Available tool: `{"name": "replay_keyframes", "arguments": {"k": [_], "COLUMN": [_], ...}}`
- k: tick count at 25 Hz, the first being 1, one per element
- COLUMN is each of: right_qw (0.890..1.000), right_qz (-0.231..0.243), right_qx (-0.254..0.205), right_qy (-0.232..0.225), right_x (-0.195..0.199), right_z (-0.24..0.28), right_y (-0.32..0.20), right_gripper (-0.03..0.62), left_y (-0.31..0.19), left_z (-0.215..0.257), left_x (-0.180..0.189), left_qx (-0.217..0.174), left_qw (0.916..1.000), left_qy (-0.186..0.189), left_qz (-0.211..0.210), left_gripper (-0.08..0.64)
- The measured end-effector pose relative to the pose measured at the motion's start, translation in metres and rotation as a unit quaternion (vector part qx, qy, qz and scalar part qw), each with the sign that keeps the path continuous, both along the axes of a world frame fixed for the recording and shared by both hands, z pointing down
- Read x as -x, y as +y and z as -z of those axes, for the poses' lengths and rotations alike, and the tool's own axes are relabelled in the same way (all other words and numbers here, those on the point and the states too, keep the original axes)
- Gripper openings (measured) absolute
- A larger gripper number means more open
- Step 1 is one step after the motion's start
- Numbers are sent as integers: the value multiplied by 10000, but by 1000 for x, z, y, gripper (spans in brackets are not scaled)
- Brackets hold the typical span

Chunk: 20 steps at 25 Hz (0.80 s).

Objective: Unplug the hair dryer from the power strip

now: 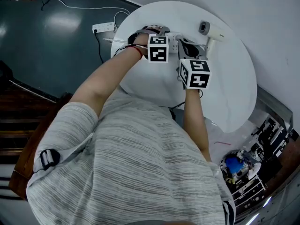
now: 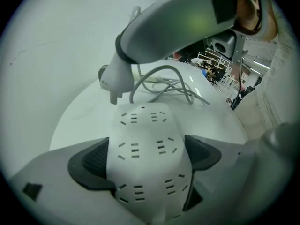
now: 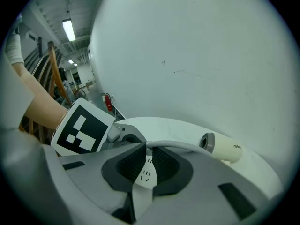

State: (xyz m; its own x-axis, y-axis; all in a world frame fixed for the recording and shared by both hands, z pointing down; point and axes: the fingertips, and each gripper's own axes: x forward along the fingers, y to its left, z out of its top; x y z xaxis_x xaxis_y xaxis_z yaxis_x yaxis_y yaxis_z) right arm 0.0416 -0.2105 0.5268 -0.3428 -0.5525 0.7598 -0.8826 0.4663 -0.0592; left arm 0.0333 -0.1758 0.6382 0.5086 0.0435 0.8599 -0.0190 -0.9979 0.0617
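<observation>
The cream plastic hair dryer (image 1: 212,32) lies on its side at the far right of the round white table (image 1: 225,93), apart from both grippers. From the left: the left gripper (image 2: 145,156) is clamped across the white plastic power strip (image 2: 143,125) and holds it steady. Just above it, the right gripper (image 3: 147,163) is closed on the dryer's white plug (image 2: 112,76), and a metal pin already shows under the plug. I think the pull should go straight along the pins, not sideways, with the strip held down. The small grey print on the dryer is too small to read.
</observation>
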Motion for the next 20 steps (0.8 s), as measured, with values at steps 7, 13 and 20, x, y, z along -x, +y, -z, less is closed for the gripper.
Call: {"name": "replay_keyframes", "arguments": {"k": [7, 13, 20], "right_qw": [9927, 9839, 9807], "right_qz": [-750, -1112, -1074], "right_qx": [-60, -123, -201], "right_qy": [-939, -1392, -1619], "right_x": [-17, -34, -38], "right_z": [21, 36, 46], "right_y": [1, 9, 34], "right_gripper": [54, 54, 55], "left_y": [1, -1, -3], "left_z": [0, 1, 15], "left_x": [2, 3, 4], "left_qx": [-16, -68, -788], "left_qw": [10000, 10000, 9962], "left_qy": [2, 7, 373], "left_qz": [-24, 16, -5], "left_gripper": [483, 486, 486]}}
